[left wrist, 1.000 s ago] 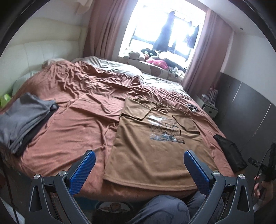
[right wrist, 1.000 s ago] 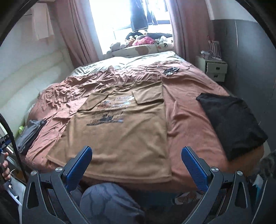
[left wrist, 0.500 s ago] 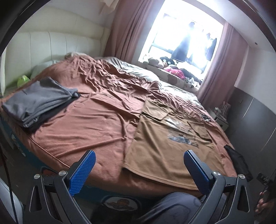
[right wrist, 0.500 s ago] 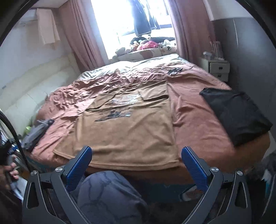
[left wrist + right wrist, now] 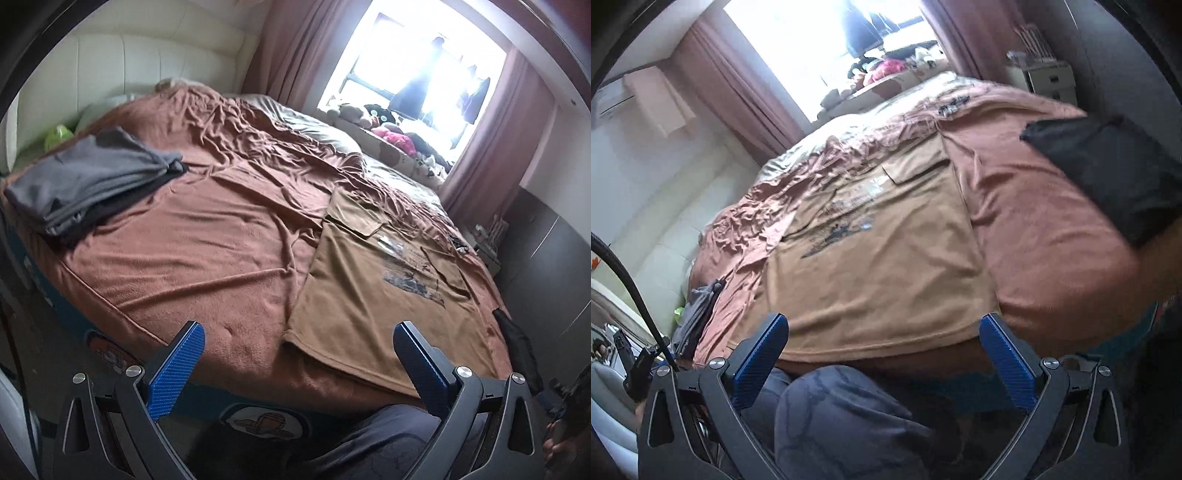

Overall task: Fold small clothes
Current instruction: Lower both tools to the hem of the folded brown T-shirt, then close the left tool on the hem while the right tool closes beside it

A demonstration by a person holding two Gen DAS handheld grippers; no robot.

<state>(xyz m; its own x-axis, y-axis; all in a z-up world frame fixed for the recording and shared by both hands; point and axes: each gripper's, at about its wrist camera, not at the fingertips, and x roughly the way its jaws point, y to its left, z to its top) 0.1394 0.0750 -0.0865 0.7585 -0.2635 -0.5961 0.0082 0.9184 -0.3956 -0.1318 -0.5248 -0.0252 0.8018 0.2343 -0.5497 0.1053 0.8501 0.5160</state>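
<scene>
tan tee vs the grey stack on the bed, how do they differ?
The tan tee lies spread flat as one layer, sleeves tucked in, print up; the grey stack is already folded and piled. The tee lies at the near edge, toward the window side; the stack is by the headboard. Both rest on the brown bedspread.

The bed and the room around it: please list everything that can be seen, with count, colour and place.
tan T-shirt: one, tan with a dark print, flat on the bed's near right part
bedspread: one, rust brown, wrinkled, covering the bed
grey folded clothes: one stack, grey, far left edge of the bed
black garment: one, black, right edge of the bed
curtains: pink-brown, both sides of the window
nightstand: one, pale, right of the bed
left claw: open, empty
right claw: open, empty
</scene>
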